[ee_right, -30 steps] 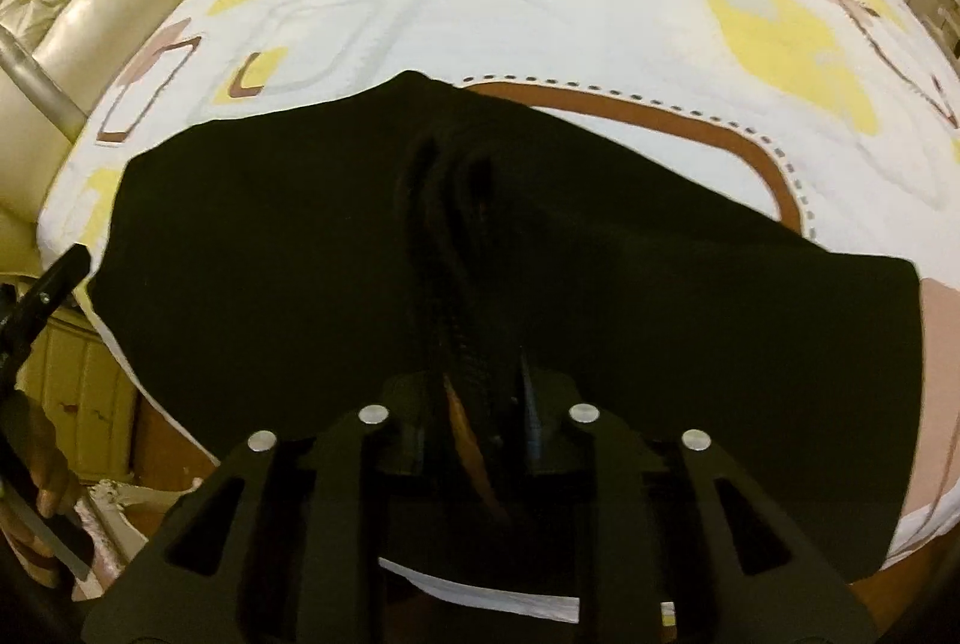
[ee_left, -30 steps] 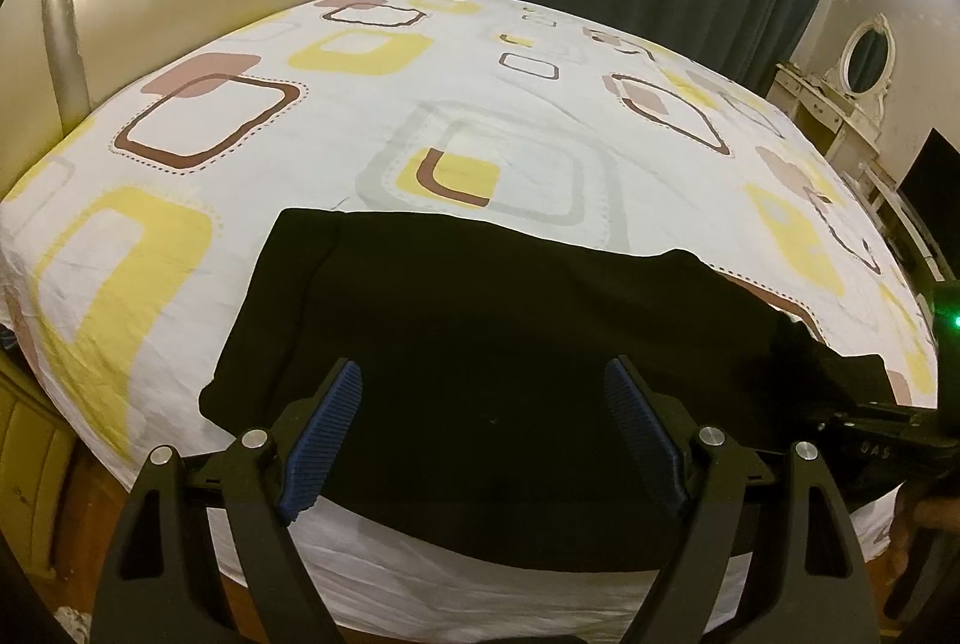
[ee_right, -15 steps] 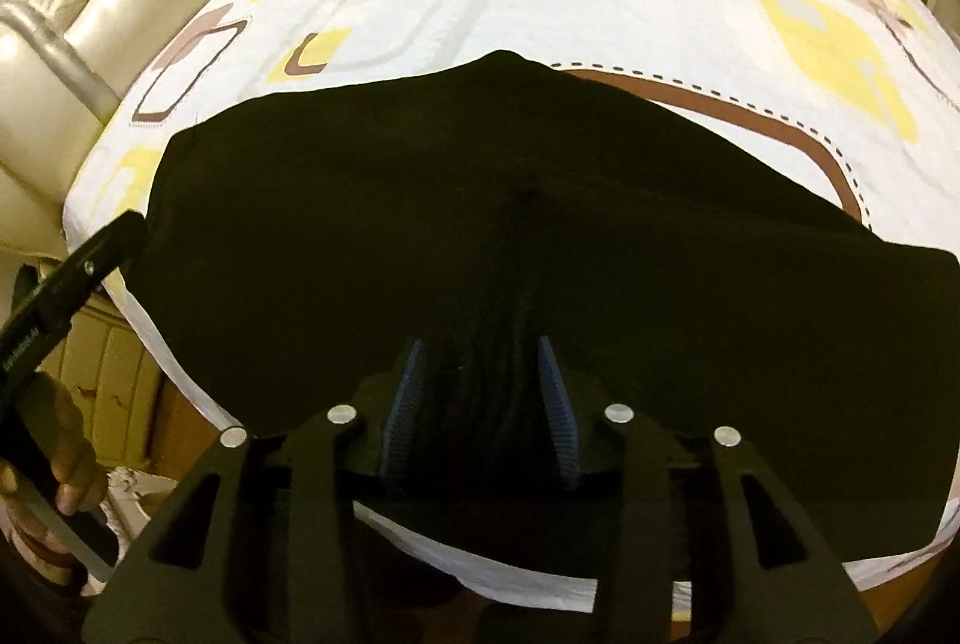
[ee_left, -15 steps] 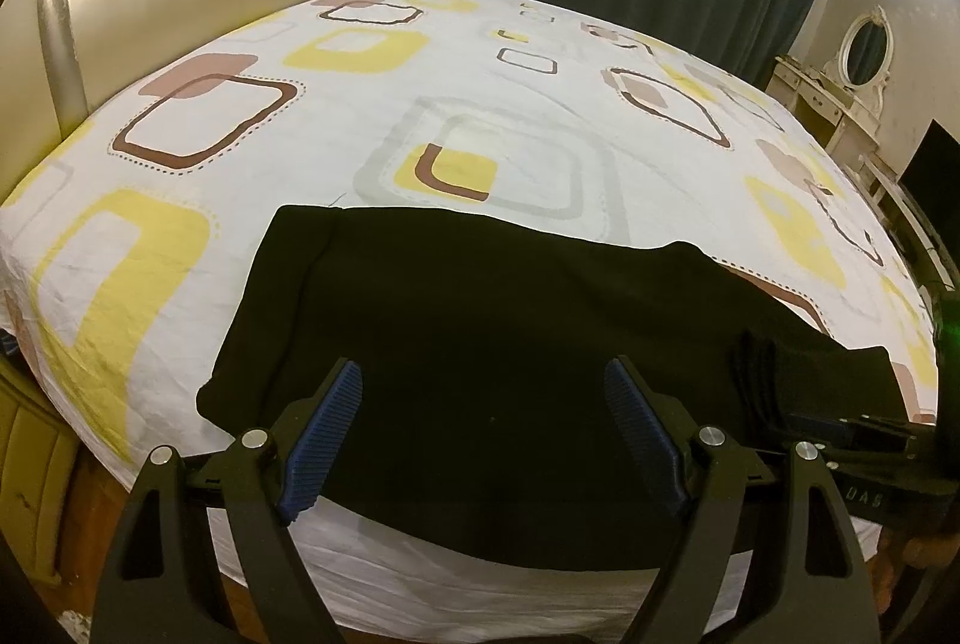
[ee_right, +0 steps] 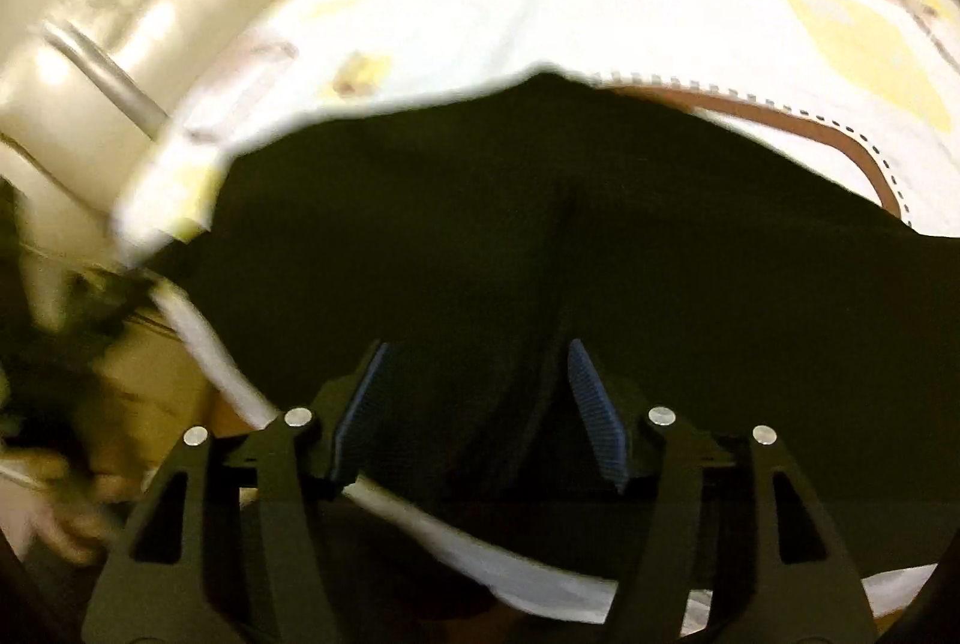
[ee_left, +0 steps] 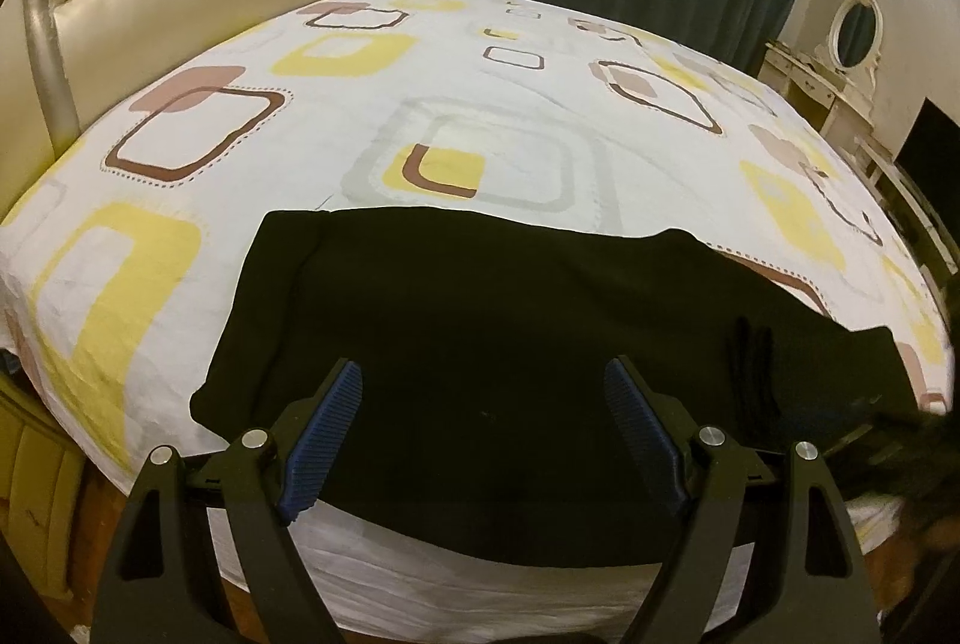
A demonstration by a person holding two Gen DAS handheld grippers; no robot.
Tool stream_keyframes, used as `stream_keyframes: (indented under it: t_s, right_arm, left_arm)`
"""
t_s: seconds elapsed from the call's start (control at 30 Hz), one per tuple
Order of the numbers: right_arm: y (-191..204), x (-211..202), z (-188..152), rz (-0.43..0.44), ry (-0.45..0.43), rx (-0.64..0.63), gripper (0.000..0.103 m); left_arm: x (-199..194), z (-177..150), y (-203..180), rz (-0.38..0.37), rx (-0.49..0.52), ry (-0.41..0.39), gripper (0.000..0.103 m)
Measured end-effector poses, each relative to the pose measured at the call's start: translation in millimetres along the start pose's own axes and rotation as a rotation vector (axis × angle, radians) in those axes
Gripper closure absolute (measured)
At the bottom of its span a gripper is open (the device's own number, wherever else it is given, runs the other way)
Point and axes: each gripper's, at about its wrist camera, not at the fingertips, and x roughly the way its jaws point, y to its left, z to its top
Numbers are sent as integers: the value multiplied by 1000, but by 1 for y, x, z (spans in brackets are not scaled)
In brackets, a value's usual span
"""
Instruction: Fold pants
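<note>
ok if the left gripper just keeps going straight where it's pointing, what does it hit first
Most likely the black pants: the open left gripper frames them, with the bedsheet beyond. Depth is unclear, so it may pass just above the cloth.

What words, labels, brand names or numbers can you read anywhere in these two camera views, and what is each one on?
None can be read in either view.
The black pants show no tag or print.
The bedsheet carries only coloured squares, no lettering.
The left gripper and right gripper show no markings.
The right wrist view is too motion-blurred to show any small text.
</note>
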Motion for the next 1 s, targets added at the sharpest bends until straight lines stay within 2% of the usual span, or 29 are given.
stream_keyframes:
  t_s: [0.1,0.23,0.4,0.47,0.6,0.67,0.7,0.73,0.77,0.8,0.9,1.0]
  right_arm:
    - [-32,-52,10,20,-101,38,41]
    - [-96,-109,20,-61,-223,121,33]
    - [-191,-125,9,-147,-245,293,33]
    - [-227,-113,0,-119,-216,380,33]
    - [-268,-85,-17,60,-192,533,34]
    - [-279,-74,-24,124,-182,581,42]
    - [-282,-67,-24,150,-172,596,58]
    - [-286,-61,-26,171,-165,617,65]
    - [-286,-57,-27,164,-162,623,68]
    - [-288,-53,-27,156,-154,625,75]
    - [-295,-44,-31,166,-152,648,80]
    - [-301,-38,-35,210,-158,679,80]
  left_arm:
    - [2,-1,-4,-4,9,6,21]
    - [3,-2,-10,-13,21,12,21]
    - [1,-3,-18,-15,47,5,21]
    - [0,-3,-20,-17,53,3,21]
    - [0,-4,-24,-16,69,2,21]
    - [2,-4,-25,-14,75,6,21]
    - [3,-4,-25,-12,79,10,21]
    - [3,-4,-25,-10,81,11,21]
    - [3,-4,-26,-9,81,10,21]
    - [3,-4,-25,-8,81,10,21]
    - [4,-4,-25,-2,74,17,21]
    - [5,-6,-26,-2,76,22,21]
